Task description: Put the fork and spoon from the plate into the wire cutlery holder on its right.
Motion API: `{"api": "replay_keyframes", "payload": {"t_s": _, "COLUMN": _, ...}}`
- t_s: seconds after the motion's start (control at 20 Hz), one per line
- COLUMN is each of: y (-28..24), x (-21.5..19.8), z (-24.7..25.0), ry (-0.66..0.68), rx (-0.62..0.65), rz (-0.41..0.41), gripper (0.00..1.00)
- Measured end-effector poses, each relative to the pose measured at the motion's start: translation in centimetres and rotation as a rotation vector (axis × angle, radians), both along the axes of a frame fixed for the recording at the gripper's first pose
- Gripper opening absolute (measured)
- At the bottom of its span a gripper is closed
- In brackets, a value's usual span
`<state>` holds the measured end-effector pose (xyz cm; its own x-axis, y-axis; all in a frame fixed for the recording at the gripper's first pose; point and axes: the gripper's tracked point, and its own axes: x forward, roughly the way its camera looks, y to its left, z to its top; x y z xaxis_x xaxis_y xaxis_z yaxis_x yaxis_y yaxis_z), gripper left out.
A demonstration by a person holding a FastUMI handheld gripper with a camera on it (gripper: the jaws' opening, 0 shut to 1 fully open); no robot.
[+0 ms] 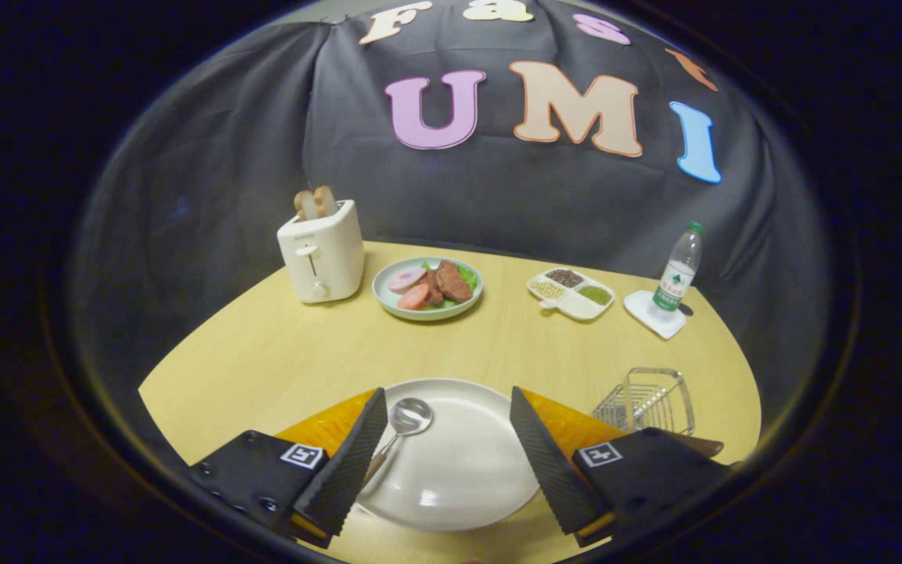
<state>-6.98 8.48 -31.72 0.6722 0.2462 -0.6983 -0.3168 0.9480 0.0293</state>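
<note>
**Gripper wide open above the plate, spoon between the fingers**

The gripper (448, 450) is held over the near side of a yellow wooden table (279, 352). Its two fingers stand far apart and they hold nothing. Under them lies a white round plate (459, 470), and most of the plate shows in the gap between the fingers.

On the plate there is a spoon (402, 427). Its shiny bowl points away from the gripper and its brownish handle runs back toward the left finger, and the end of the handle goes under this finger. The spoon is just beside the inner edge of the left finger; I cannot tell if they touch. The fork I cannot make out with certainty. A brown piece (700, 445) shows behind the right finger, at the foot of the holder, but what it is I cannot tell.

The wire cutlery holder (649, 401) stands to the right of the plate, beyond the right finger and partly hidden by it. It stands upright.

Farther on the table, well apart from the gripper, stand a white toaster (322, 252) with two slices of bread in its slots, a pale green plate of food (427, 289), a white divided dish (571, 294) with three kinds of grains or beans, and a water bottle (677, 274) with a green cap on a white coaster (643, 309)
</note>
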Motion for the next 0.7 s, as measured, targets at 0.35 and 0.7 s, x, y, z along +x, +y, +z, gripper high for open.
{"api": "replay_keyframes", "payload": {"t_s": 0.35, "y": 2.5, "x": -2.1, "z": -3.7, "ry": 0.103, "rx": -0.028, "rz": 0.082, "gripper": 1.00}}
{"api": "replay_keyframes", "payload": {"t_s": 0.7, "y": 3.4, "x": -4.4, "z": -7.1, "ry": 0.197, "rx": -0.103, "rz": 0.146, "gripper": 1.00}}
